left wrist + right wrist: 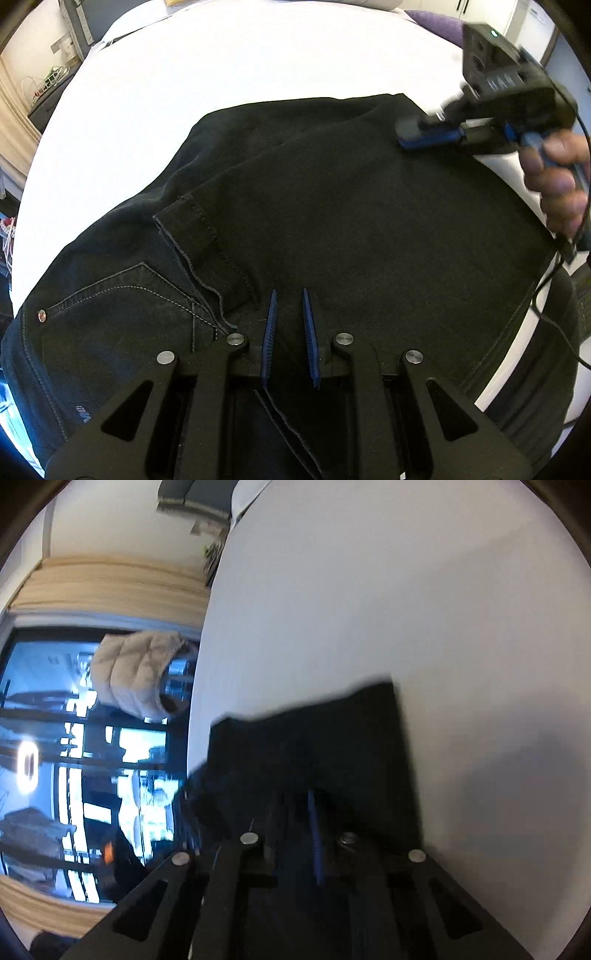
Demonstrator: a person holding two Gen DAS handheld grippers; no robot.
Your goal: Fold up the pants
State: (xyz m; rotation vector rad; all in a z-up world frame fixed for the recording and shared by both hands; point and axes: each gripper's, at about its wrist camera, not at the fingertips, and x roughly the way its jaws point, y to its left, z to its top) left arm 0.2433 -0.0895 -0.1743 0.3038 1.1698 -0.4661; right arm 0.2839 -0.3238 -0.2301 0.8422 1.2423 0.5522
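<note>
No readable writing. Folded black denim pants (314,206) on a white bed (221,66) lie under both near-closed, empty claws: left gripper (290,325) near, right gripper (428,134) far right.

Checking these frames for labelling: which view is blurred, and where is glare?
Left wrist view: pants sharp, white bedsheet overexposed, right tongs motion-smeared. Right wrist view: blurred throughout, bright window glaring at left.

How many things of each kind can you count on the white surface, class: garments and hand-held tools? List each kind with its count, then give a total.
Pants: 1, black, partly folded on the white surface.
Tools: 2, the left tool and the right tool.
Total: 3
</note>
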